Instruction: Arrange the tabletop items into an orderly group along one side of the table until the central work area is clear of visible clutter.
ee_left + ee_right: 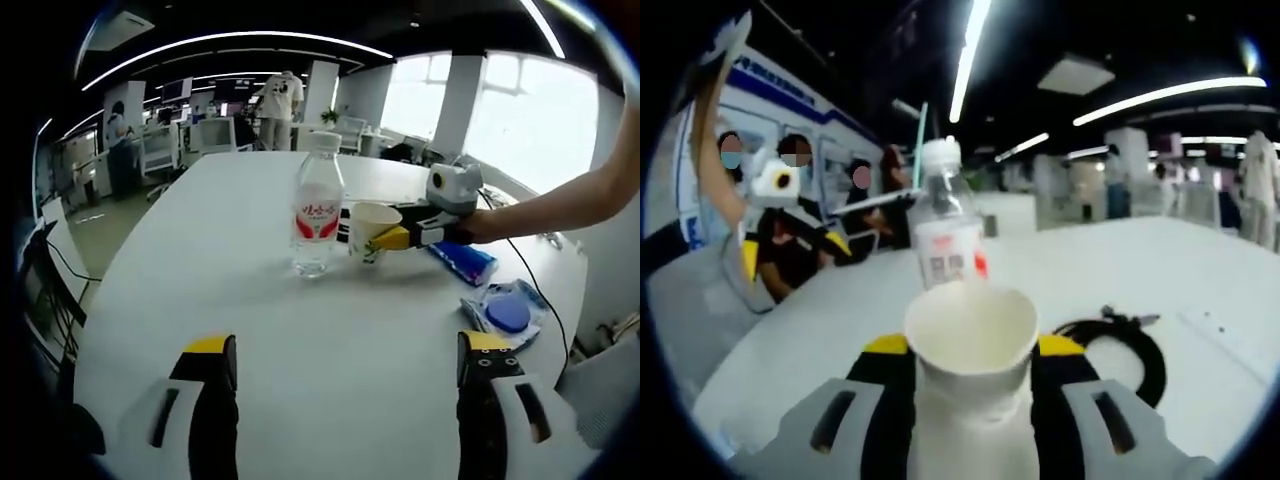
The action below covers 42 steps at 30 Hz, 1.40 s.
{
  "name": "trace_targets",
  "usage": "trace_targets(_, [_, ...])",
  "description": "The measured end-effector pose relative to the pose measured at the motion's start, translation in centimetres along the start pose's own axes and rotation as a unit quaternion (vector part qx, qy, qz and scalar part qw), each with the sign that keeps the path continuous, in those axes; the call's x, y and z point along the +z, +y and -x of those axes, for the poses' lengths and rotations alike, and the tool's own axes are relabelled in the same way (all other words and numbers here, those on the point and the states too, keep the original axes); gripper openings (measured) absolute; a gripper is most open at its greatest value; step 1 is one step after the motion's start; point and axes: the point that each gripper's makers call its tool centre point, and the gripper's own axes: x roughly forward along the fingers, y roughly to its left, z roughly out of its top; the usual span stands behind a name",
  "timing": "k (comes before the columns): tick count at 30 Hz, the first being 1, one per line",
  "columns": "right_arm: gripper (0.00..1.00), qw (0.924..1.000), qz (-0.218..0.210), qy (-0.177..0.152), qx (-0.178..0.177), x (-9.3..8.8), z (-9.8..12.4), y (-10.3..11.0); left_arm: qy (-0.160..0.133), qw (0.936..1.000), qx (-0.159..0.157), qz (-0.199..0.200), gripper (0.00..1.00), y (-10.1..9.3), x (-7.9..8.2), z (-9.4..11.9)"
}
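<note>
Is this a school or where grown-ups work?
Probably an open office: desks and chairs in back, long ceiling light strips, and a big white table holding a water bottle.

bottle [317,212]: clear glossy plastic | cup [971,345]: matt paper | table [240,300]: smooth white

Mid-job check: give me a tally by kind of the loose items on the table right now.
Water bottle: 1
Paper cup, held in the right tongs: 1
Blue packets: 2
Black coiled cable: 1
Total: 5
</note>
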Motion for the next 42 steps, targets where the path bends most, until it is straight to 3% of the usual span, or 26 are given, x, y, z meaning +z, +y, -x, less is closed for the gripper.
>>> trace_targets(3, [0.55, 1.0, -0.003, 0.004, -0.003, -0.2, 0.1, 0.0, 0.001, 1.0, -0.001, -0.002, 0.91, 0.0, 0.0, 0.0])
trace_targets(8, [0.64, 0.9999, -0.008, 0.004, -0.009, -0.2, 0.5, 0.0, 0.0, 1.0, 0.0, -0.001, 0.92, 0.0, 0.1, 0.0])
trace_targets(12, [0.89, 0.9989, -0.029, -0.002, -0.037, -0.1, 0.8, -0.9, -0.001, 1.0, -0.001, 0.001, 0.97, -0.1, 0.2, -0.1])
trace_targets(21, [0.95, 0.998, -0.024, -0.008, -0.059, 0.2, 2.6, -1.0, -0.006, 1.0, -0.006, -0.003, 1.0, -0.3, 0.5, -0.3])
trace_targets(25, [0.99, 0.9948, -0.037, -0.033, -0.089, 1.2, 3.9, -1.3, -0.007, 0.9999, -0.009, -0.002, 1.0, -0.4, 0.6, -0.3])
trace_targets(30, [1.0, 0.9915, -0.051, -0.038, -0.113, 1.5, 5.5, -1.3, -0.008, 0.9999, -0.013, -0.003, 1.0, -0.8, 1.0, -0.3])
trace_targets(34, [0.99, 0.9849, -0.081, -0.036, -0.149, 1.2, 7.4, -1.8, -0.01, 0.9998, -0.015, -0.004, 1.0, -1.0, 1.1, -0.2])
trace_targets(38, [0.99, 0.9685, -0.121, -0.069, -0.206, 1.8, 9.8, -2.8, -0.01, 0.9998, -0.017, -0.004, 1.0, -1.4, 1.2, -0.1])
trace_targets(42, [0.98, 0.9549, -0.129, -0.068, -0.259, 1.6, 11.9, -3.0, -0.011, 0.9997, -0.019, -0.006, 1.0, -1.8, 1.3, -0.1])
